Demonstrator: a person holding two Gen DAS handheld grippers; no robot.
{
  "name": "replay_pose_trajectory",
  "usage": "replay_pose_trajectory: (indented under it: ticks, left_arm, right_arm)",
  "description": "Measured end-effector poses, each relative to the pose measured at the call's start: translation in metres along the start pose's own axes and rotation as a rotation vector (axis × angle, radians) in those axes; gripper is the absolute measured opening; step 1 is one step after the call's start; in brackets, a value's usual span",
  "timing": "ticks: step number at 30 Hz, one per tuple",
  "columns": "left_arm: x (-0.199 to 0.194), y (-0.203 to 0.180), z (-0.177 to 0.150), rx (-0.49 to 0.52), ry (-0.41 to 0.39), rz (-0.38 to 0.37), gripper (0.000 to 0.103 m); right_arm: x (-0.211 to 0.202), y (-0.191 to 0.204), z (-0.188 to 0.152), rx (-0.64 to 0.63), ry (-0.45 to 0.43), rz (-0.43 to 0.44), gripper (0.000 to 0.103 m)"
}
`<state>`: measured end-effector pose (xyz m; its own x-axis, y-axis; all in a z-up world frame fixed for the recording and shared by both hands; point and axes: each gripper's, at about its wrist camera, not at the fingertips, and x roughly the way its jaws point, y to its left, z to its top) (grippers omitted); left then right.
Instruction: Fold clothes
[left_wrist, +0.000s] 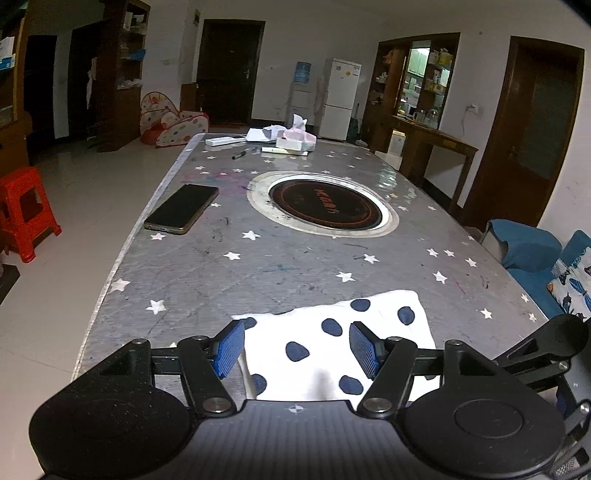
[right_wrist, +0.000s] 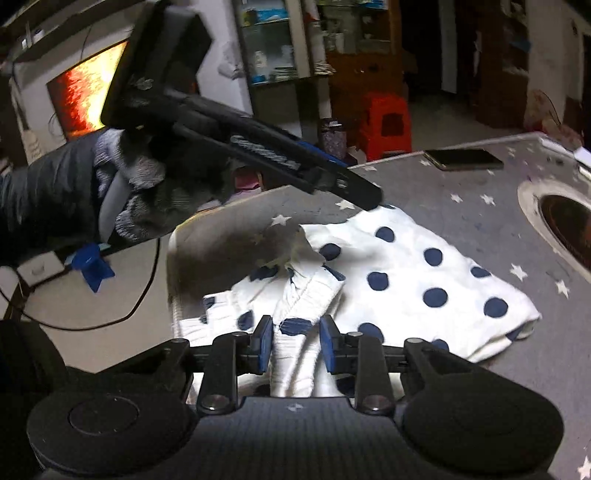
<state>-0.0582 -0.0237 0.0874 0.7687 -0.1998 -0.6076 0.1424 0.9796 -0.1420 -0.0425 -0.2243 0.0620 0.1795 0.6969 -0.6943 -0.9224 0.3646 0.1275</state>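
A white garment with dark blue dots (left_wrist: 332, 354) (right_wrist: 424, 273) lies partly folded at the near end of the grey star-patterned table (left_wrist: 221, 277). My left gripper (left_wrist: 295, 328) hovers open over the garment's near-left part, and the cloth shows between its blue pads (left_wrist: 231, 349). Seen from the right wrist, the left gripper (right_wrist: 365, 195) is held by a gloved hand (right_wrist: 140, 192), with its tip at the garment's far corner. My right gripper (right_wrist: 295, 325) is shut on a bunched ribbed band of the garment (right_wrist: 295, 347) at the table's near edge.
A dark phone (left_wrist: 181, 208) (right_wrist: 463, 159) lies on the left of the table. A round built-in cooker (left_wrist: 325, 203) sits mid-table, with a tissue box (left_wrist: 295, 142) and papers at the far end. A red stool (left_wrist: 26, 210) stands left and a blue sofa (left_wrist: 528, 251) right.
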Motion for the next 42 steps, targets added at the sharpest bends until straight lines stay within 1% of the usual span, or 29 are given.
replay_pose_trajectory:
  ticks: [5,10,11,12,13,16,19,21,23,26,30,36,40,42]
  left_arm:
    - [0.002,-0.010,-0.002,0.024,0.014,-0.013,0.066]
    - [0.005,-0.022,-0.007,0.052,0.039,-0.043,0.066]
    - [0.005,-0.024,-0.009,0.060,0.045,-0.049,0.066]
    - [0.005,-0.026,-0.011,0.068,0.050,-0.054,0.066]
    - [0.005,-0.027,-0.013,0.074,0.055,-0.060,0.066]
    - [0.003,-0.029,-0.021,0.087,0.074,-0.072,0.066]
    - [-0.003,-0.028,-0.031,0.089,0.098,-0.090,0.066]
    - [-0.008,-0.026,-0.038,0.095,0.109,-0.096,0.066]
    - [-0.013,-0.025,-0.046,0.101,0.124,-0.101,0.065]
    - [-0.020,-0.025,-0.058,0.112,0.149,-0.113,0.065]
    - [-0.027,-0.029,-0.072,0.130,0.165,-0.116,0.065]
    - [-0.038,-0.026,-0.072,0.112,0.143,-0.118,0.066]
    - [-0.046,-0.020,-0.073,0.078,0.127,-0.108,0.066]
    - [-0.052,-0.015,-0.076,0.050,0.125,-0.111,0.066]
  right_arm:
    - [-0.007,0.014,0.001,-0.052,-0.018,0.015,0.027]
    - [-0.012,0.023,0.000,-0.066,-0.032,0.053,0.027]
    - [-0.013,0.023,-0.001,-0.063,-0.034,0.060,0.028]
    - [-0.014,0.024,-0.002,-0.055,-0.036,0.071,0.033]
    - [-0.015,0.024,-0.003,-0.049,-0.039,0.079,0.036]
    - [-0.024,0.024,-0.007,-0.027,-0.061,0.109,0.037]
    - [-0.037,0.020,-0.013,0.023,-0.091,0.136,0.038]
    - [-0.045,0.016,-0.016,0.047,-0.113,0.133,0.042]
    - [-0.050,0.012,-0.018,0.068,-0.129,0.109,0.042]
    - [-0.048,-0.001,-0.020,0.125,-0.143,0.054,0.042]
    - [-0.033,-0.007,-0.025,0.163,-0.126,0.006,0.042]
    - [-0.009,-0.008,-0.039,0.179,-0.060,0.013,0.042]
    - [-0.015,-0.014,-0.037,0.191,-0.068,0.016,0.042]
    - [-0.022,-0.022,-0.029,0.187,-0.088,-0.014,0.043]
